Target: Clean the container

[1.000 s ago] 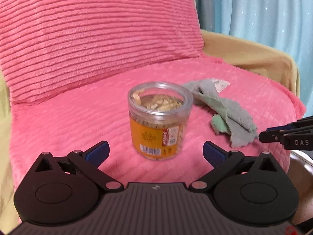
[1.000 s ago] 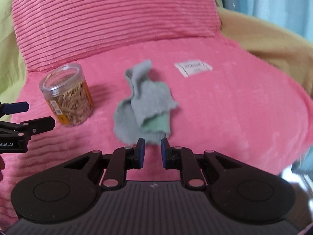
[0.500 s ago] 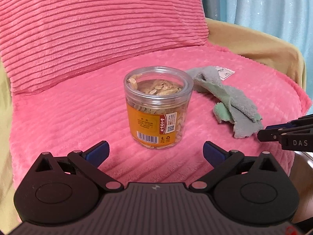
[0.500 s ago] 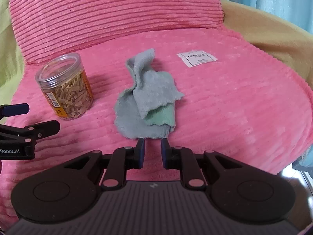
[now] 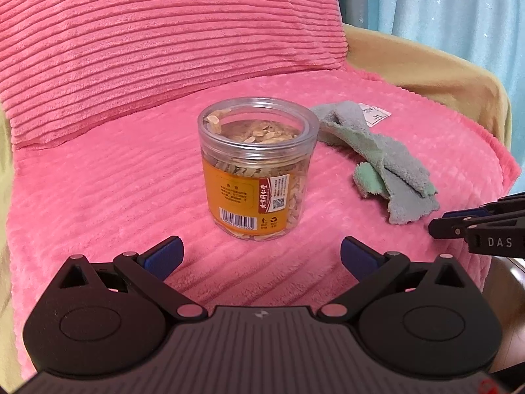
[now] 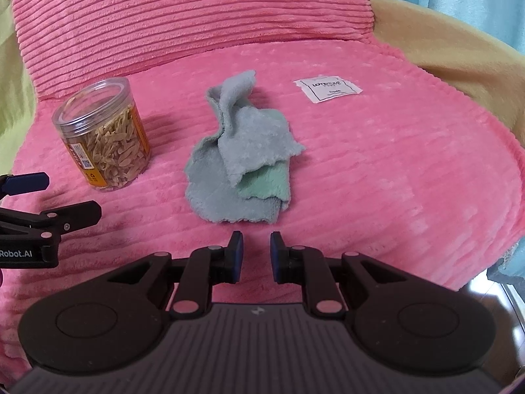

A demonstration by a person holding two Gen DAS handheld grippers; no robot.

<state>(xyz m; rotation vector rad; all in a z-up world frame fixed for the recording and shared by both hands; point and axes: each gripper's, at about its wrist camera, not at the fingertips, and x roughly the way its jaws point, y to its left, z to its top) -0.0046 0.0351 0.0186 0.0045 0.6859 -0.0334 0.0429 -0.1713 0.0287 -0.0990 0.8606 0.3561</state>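
A clear plastic jar with an orange label stands upright and lidless on the pink seat cushion, full of pale nut slivers. My left gripper is open wide, just short of the jar and centred on it, holding nothing. A crumpled grey-green cloth lies to the right of the jar. My right gripper sits just in front of the cloth's near edge, its fingers a narrow gap apart with nothing between them. The cloth and the right gripper also show in the left wrist view.
A ribbed pink back cushion rises behind the seat. A small white label lies on the seat beyond the cloth. A tan chair arm curves around the right, with blue curtain behind. The left gripper shows at the right wrist view's left edge.
The left gripper has come closer to the jar, which now looks larger and more centred. The right gripper has drawn back slightly from the cloth. Neither gripper's finger gap changed.
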